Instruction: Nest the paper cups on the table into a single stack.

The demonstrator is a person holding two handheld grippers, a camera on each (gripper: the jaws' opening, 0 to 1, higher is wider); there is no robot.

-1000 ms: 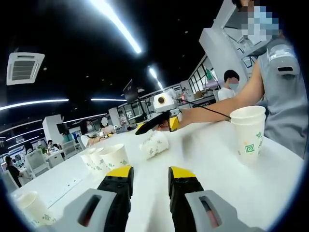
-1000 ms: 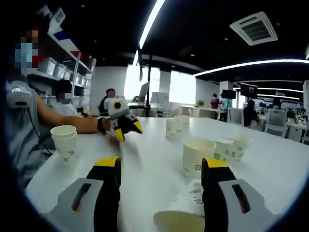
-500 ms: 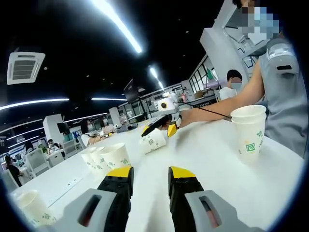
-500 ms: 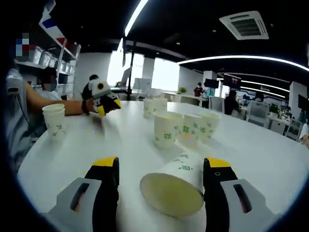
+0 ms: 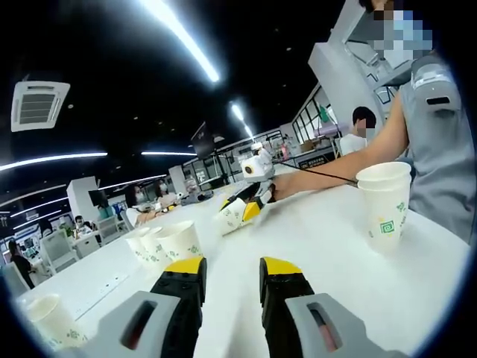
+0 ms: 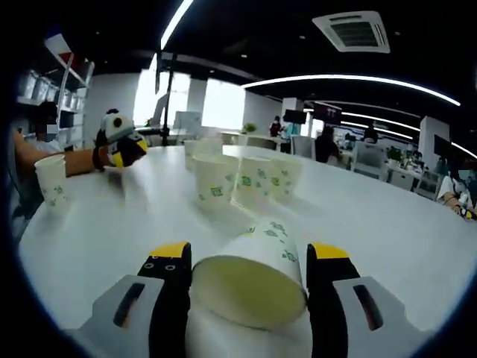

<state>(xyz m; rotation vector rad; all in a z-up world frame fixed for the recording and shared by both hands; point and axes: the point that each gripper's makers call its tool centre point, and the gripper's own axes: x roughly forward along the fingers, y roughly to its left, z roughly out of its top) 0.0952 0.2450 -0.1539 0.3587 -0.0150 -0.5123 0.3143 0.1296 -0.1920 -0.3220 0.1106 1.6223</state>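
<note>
Here, in the right gripper view, my right gripper (image 6: 244, 261) has its jaws spread wide on either side of a tipped paper cup (image 6: 251, 277) that lies on its side on the white table (image 6: 402, 224), mouth toward the camera; the yellow-tipped jaws sit just beside its rim, but I cannot tell whether they press on it. The cup's lower edge is cut off between the jaw bodies. Beyond it stands a cluster of upright cups (image 6: 242, 180), overlapping so that I cannot count them with confidence. Far to the left a stacked pair of cups (image 6: 52, 179) stands near the table's edge, partly swallowed by the dark margin, with a person's forearm (image 6: 45, 156) behind it. In the left gripper view, my left gripper (image 5: 232, 272) hovers above the table with its jaws a narrow gap apart and nothing between them. The same stacked pair (image 5: 384, 203) stands to the right, and the tipped cup (image 5: 232, 215) shows small and blurred between the right gripper's tips. A lone cup (image 5: 52, 321) is clipped at the lower left.
</note>
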